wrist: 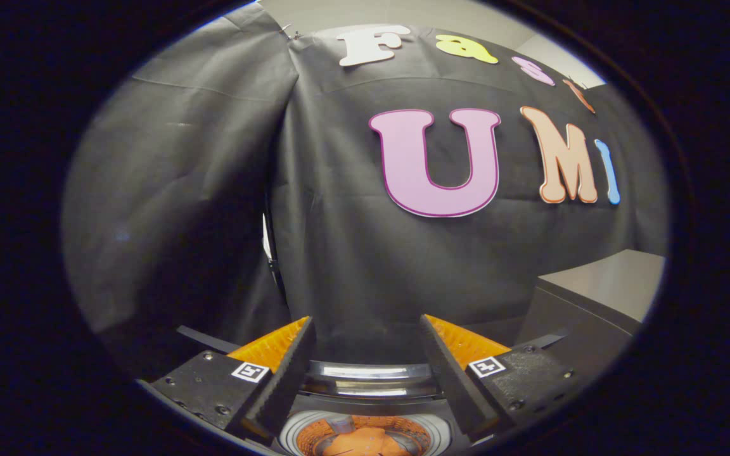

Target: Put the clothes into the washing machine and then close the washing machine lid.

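Washing machine [365, 387] drum holds orange clothes [365, 441]; lid raised.

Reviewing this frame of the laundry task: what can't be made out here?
- Washing machine: gripper view, body hidden below and behind the fingers; only the drum opening and raised lid rim show.
- Orange clothes in the drum: cut off by the image edge, so type and number can't be told.
- Gripper: fingers apart, nothing between them.
- Grey cabinet to the right, beyond the fingers: partly cut off; what it is stays unclear.
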Motion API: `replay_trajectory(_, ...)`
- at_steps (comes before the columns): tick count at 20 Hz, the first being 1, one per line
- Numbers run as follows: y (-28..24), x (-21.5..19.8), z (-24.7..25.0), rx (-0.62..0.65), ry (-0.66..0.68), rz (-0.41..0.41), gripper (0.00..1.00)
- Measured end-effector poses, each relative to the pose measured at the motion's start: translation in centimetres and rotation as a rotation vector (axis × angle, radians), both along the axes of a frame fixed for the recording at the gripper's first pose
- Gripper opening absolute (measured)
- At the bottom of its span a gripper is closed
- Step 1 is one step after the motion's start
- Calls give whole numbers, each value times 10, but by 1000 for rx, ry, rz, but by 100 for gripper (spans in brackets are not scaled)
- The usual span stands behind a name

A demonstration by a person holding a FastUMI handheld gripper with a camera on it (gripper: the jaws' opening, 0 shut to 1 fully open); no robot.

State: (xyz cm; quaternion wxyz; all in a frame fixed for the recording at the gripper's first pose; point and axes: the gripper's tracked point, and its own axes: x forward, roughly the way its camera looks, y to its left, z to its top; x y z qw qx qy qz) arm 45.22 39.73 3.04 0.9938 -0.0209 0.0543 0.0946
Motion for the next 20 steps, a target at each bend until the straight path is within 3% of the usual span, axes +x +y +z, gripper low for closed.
replay_trajectory(7, 1, 1, 2, 10, -2, 15, 98)
replay_trajectory(11, -8, 1, -20, 8, 156, -36, 98)
replay_trajectory(13, -7, -1, -38, 69, 211, -30, 97)
replay_trajectory(20, -13, 7, -49, 62, 216, -43, 97)
